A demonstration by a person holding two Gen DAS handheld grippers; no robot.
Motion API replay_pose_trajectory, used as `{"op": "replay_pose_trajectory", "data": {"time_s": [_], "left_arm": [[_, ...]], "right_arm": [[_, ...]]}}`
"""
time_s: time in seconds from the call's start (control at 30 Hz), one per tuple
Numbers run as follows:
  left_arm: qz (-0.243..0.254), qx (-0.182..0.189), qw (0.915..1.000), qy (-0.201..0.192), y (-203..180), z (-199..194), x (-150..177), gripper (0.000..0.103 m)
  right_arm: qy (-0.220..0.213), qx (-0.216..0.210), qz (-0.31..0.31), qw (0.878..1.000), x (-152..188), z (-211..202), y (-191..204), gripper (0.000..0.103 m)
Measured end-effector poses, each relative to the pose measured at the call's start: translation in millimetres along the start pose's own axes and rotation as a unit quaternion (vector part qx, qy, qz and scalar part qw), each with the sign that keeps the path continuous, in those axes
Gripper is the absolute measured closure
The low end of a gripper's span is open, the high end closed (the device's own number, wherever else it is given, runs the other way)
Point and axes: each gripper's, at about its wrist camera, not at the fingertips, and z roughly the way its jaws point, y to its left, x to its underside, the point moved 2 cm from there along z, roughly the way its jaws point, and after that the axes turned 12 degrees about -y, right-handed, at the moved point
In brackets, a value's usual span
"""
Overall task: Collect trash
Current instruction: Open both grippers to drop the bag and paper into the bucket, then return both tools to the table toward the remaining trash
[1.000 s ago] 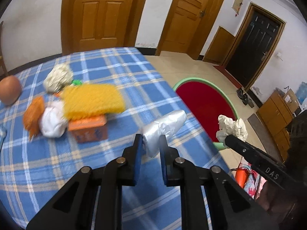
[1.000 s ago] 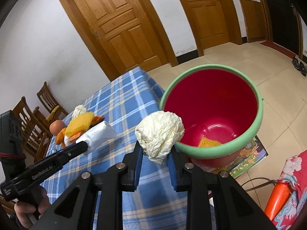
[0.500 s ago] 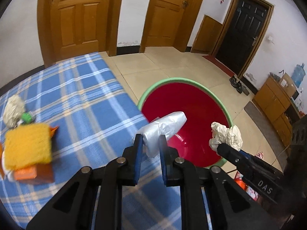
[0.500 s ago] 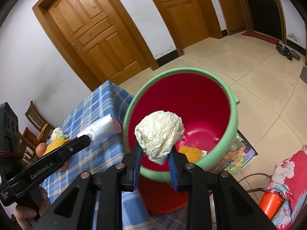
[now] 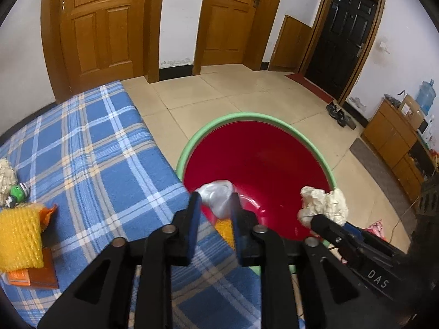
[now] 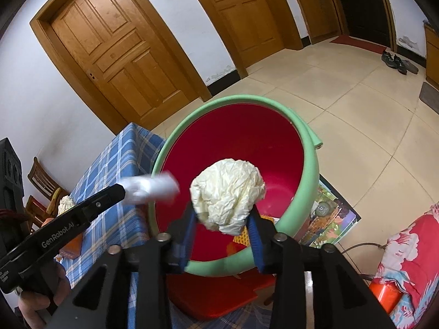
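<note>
The left tool [image 5: 213,201] is opening around a blurry silver wrapper [image 5: 218,196] just past the table [image 5: 90,148] edge; the right tool [image 6: 223,219] is opening around a paper ball [image 6: 227,194]; both hang over the wide red bin [image 6: 236,137]; its bottom is mostly hidden.

Bin [image 5: 323,164] standing on floor just right of table [image 5: 90,164], scraps [image 5: 19,235] lying on table's left, doors [image 5: 101,30] standing far behind.

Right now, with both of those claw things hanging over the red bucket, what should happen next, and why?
Probably just finish letting go. The left gripper has a silvery plastic wad between its opening jaws, the right gripper a crumpled paper ball, jaws opening too. Both hang over the red bucket, so each should drop inside.
</note>
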Motion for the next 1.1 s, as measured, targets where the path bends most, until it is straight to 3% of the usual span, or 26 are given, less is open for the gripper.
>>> {"op": "replay_pose_trajectory", "data": {"time_s": [0.03,0.2,0.37,0.57,0.67,1.1], "left_arm": [[-0.001,-0.002,1.0,-0.002,0,-1,0,0.07],[-0.002,-0.016,0.9998,-0.011,2,-9,0,0.067],[-0.011,-0.032,0.9993,-0.013,10,-18,2,0.051],[-0.02,-0.045,0.9987,-0.014,19,-32,8,0.048],[-0.023,-0.051,0.9983,-0.018,22,-40,10,0.041],[-0.051,-0.094,0.9935,-0.039,53,-95,22,0.04]], "right_arm": [[0.0,-0.002,0.003,1.0,-1,0,0,0.057],[-0.005,-0.006,0.008,1.0,-3,-3,-2,0.049],[-0.013,-0.005,0.008,1.0,-4,-7,-1,0.041],[-0.011,-0.004,0.012,1.0,-1,-12,1,0.035],[-0.013,-0.007,0.01,1.0,0,-18,4,0.032],[-0.016,-0.038,-0.016,0.999,10,-43,39,0.018]]}}
